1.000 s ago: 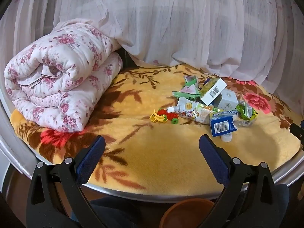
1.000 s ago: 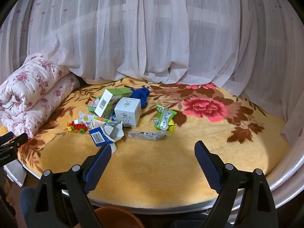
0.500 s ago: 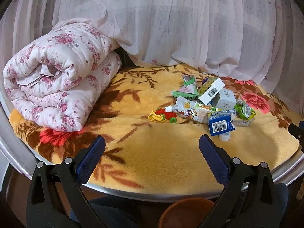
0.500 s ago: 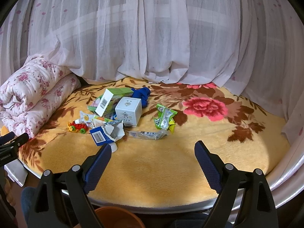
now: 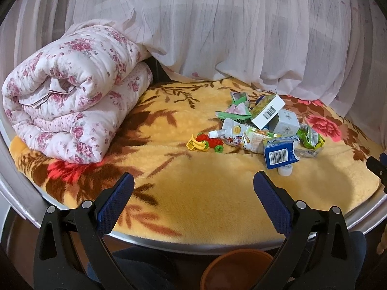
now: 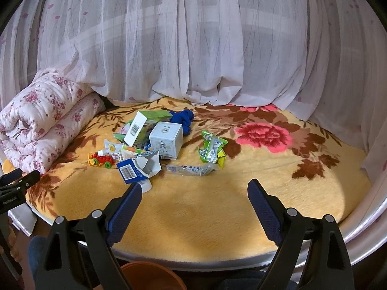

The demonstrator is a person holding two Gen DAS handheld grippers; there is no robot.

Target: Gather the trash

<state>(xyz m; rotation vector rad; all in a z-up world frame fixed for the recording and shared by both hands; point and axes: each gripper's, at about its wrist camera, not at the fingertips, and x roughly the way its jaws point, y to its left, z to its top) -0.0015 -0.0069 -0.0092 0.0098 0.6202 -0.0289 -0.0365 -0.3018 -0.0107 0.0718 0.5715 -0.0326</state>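
Right wrist view shows the right gripper (image 6: 193, 194) spread wide and empty above the near part of the yellow floral blanket (image 6: 241, 207). The trash pile lies ahead and to its left; nearest is the torn blue carton (image 6: 135, 169), just beyond the left fingertip, its long axis slanting from near-left to far-right, the torn mouth pointing right. Behind it a clear flat wrapper (image 6: 191, 169) lies crosswise. In the left wrist view the left gripper (image 5: 193, 193), also spread and empty, has the same carton (image 5: 280, 155) ahead to its right. I judge the right gripper is nearer. An orange bin (image 6: 150, 275) waits below, at the bed edge.
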